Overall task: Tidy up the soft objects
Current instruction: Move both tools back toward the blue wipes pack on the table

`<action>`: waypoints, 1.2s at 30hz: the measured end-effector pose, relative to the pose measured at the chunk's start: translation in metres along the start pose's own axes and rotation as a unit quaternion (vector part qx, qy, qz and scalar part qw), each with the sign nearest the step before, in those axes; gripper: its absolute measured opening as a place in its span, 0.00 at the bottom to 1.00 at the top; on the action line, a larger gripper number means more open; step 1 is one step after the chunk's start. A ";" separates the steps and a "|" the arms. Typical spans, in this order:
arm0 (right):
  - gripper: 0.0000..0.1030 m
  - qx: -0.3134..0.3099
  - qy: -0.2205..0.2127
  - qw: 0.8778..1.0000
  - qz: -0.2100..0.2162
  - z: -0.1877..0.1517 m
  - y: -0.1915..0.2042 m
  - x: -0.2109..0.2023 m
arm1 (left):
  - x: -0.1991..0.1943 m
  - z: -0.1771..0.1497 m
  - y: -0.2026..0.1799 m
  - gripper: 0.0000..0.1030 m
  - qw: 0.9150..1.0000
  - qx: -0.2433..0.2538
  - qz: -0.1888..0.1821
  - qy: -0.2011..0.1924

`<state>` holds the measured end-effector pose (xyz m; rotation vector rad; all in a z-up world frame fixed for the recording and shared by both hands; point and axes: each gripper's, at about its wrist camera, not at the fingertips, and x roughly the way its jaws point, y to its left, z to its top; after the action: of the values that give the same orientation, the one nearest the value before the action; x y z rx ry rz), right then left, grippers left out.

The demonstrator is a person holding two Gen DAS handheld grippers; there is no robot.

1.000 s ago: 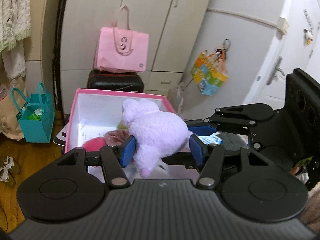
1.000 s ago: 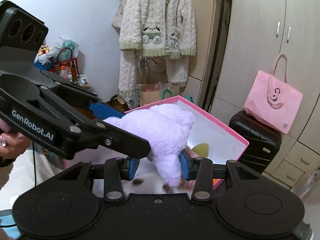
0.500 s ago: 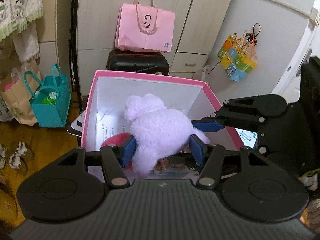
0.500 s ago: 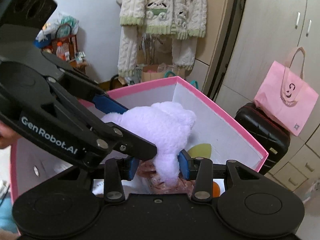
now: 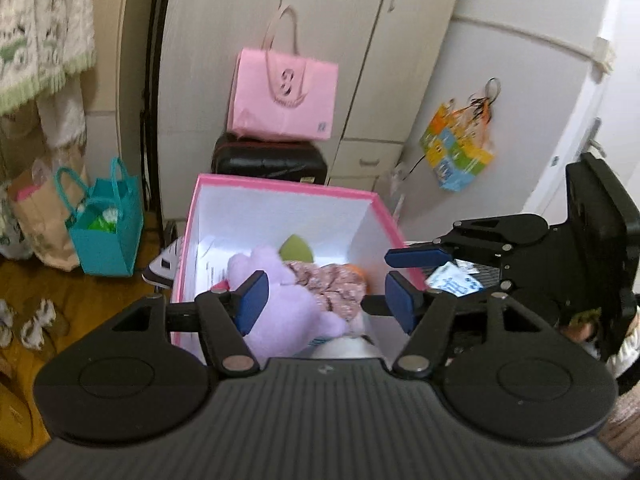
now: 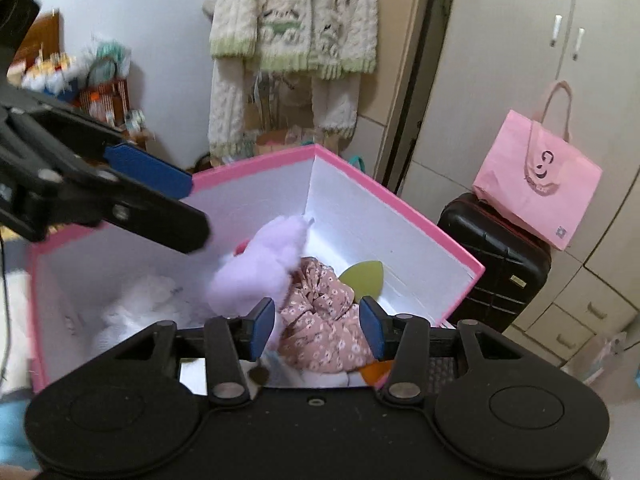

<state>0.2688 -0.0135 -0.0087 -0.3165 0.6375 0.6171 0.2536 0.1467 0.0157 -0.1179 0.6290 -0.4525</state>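
Observation:
A lilac plush toy (image 5: pixel 282 312) lies inside a pink box with white walls (image 5: pixel 280 208), on top of a floral pink cloth (image 5: pixel 334 288). In the right wrist view the plush (image 6: pixel 260 272) rests on the floral cloth (image 6: pixel 320 320) in the box (image 6: pixel 400 208), beside a white soft item (image 6: pixel 140 304). My left gripper (image 5: pixel 326 298) is open above the box, empty. My right gripper (image 6: pixel 318 328) is open and empty over the box.
A pink paper bag (image 5: pixel 284 96) sits on a black suitcase (image 5: pixel 268 162) behind the box, against wardrobe doors. A teal bag (image 5: pixel 106 228) stands on the wooden floor at the left. A knitted cardigan (image 6: pixel 296 20) hangs on the wall.
Both grippers held the lilac plush over the box; both have opened, and the plush has dropped into the box onto the floral cloth.

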 end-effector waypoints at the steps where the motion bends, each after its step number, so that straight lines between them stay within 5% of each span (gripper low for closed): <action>1: 0.51 0.007 -0.007 1.000 0.005 -0.001 0.000 -0.008 | -0.007 0.000 -0.005 0.62 1.000 0.008 0.002 -0.004; 15: 0.57 0.029 -0.067 0.997 0.038 -0.024 0.019 -0.129 | -0.086 -0.022 -0.072 0.68 0.997 0.083 -0.010 0.003; 25: 0.58 0.033 -0.079 0.996 0.018 -0.064 0.017 -0.189 | -0.112 -0.052 -0.148 0.74 0.982 0.191 -0.004 0.004; 31: 0.61 0.041 -0.077 0.996 -0.007 -0.092 0.010 -0.209 | -0.110 -0.074 -0.193 0.80 0.968 0.245 -0.043 0.015; 36: 0.62 0.045 -0.088 0.995 -0.016 -0.119 0.002 -0.223 | -0.096 -0.087 -0.213 0.80 0.967 0.244 -0.072 0.024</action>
<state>0.0718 -0.1632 0.0427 -0.1855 0.4885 0.5777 0.0539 0.0008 0.0492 0.3192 0.5414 -0.7396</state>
